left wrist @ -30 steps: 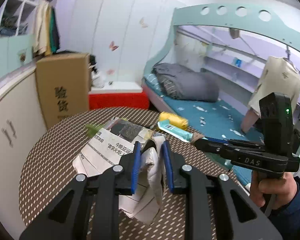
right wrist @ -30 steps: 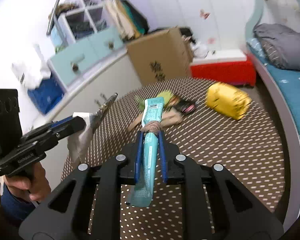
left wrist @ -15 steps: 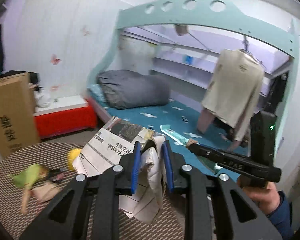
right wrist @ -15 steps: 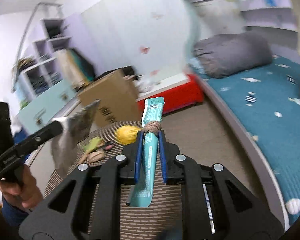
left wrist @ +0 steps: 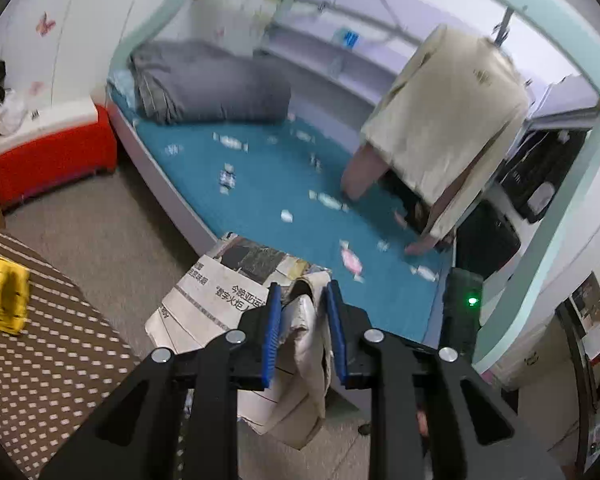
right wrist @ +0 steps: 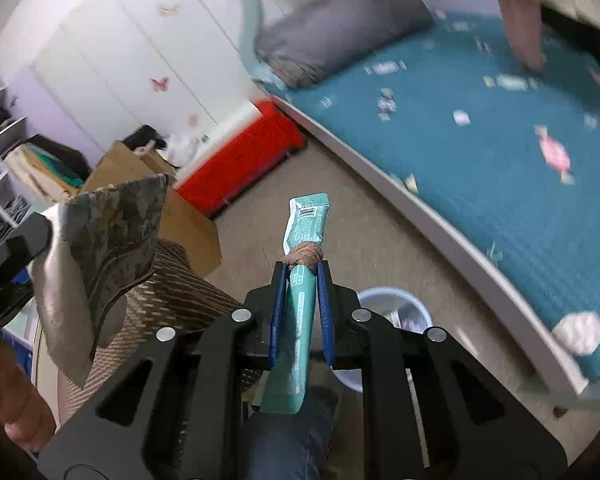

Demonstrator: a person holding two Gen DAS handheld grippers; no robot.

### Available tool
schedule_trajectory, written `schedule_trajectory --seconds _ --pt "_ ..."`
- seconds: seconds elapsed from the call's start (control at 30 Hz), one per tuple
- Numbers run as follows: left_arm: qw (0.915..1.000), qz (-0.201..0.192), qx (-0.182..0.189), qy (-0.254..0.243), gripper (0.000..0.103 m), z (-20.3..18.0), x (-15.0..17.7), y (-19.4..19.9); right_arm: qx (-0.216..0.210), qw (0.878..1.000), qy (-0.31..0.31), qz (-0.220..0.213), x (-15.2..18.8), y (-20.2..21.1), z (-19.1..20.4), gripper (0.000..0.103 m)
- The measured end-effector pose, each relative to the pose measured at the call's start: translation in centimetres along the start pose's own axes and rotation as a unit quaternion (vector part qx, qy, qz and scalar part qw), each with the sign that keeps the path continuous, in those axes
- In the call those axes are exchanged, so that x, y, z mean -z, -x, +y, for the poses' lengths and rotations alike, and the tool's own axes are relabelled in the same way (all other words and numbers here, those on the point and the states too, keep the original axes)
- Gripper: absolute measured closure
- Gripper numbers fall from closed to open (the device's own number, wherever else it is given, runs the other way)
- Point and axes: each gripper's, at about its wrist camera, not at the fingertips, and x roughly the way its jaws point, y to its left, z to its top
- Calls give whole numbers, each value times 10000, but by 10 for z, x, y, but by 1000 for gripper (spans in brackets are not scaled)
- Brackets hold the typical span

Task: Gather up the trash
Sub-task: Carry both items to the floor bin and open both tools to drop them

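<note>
My left gripper (left wrist: 302,300) is shut on a crumpled newspaper (left wrist: 220,296) and holds it in the air over the carpet beside the table. The newspaper also shows at the left of the right wrist view (right wrist: 104,240). My right gripper (right wrist: 302,276) is shut on a teal wrapper (right wrist: 306,228) with a brown cord knotted round it. A pale blue waste bin (right wrist: 392,304) with trash inside stands on the floor just below and right of the right gripper. A yellow packet (left wrist: 0,296) lies on the dotted brown table (left wrist: 40,360).
A bed with a teal sheet (left wrist: 300,184) and a grey duvet (left wrist: 208,80) fills the far side. A red box (left wrist: 48,156) and a cardboard box (right wrist: 148,184) stand by the wall. A beige shirt (left wrist: 444,120) hangs at the right.
Both grippers have swung right, away from the table and toward the bed and floor, each keeping its hold. The waste bin has come into the right wrist view.
</note>
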Motion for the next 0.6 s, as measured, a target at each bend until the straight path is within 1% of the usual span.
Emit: schedule_trajectory --seconds 0.07,0.13,0.27,0.37,0.43,0.47,0.5,0.57,0.6 --pt "9997 218 -41 77 81 5 0 -19 42 9996 -196 205 3 -22 -14 87" --pt "9983 539 -93 194 81 12 3 -45 75 9987 -331 368 8 -38 -25 87" --pt "9924 1128 -275 413 80 29 10 -90 101 9961 -567 672 14 -73 -42 87" --pt "9869 1476 -423 499 77 43 12 -110 80 9928 -788 903 20 -98 -57 86" --pt "9825 1712 -548 493 58 50 14 -124 42 9898 -970 1041 26 -112 -67 84" --pt "9815 1749 -597 501 39 54 16 -125 21 9883 -1028 1127 28 -119 -69 82" --pt "9802 1752 -746 540 27 58 16 -126 -7 9860 -1128 1229 32 -128 -75 63" --pt "9789 1733 -890 612 24 62 15 -124 -46 9815 -1391 1318 40 -139 -87 32" --pt "9790 1709 -934 607 24 62 13 -122 -63 9793 -1493 1366 43 -142 -91 32"
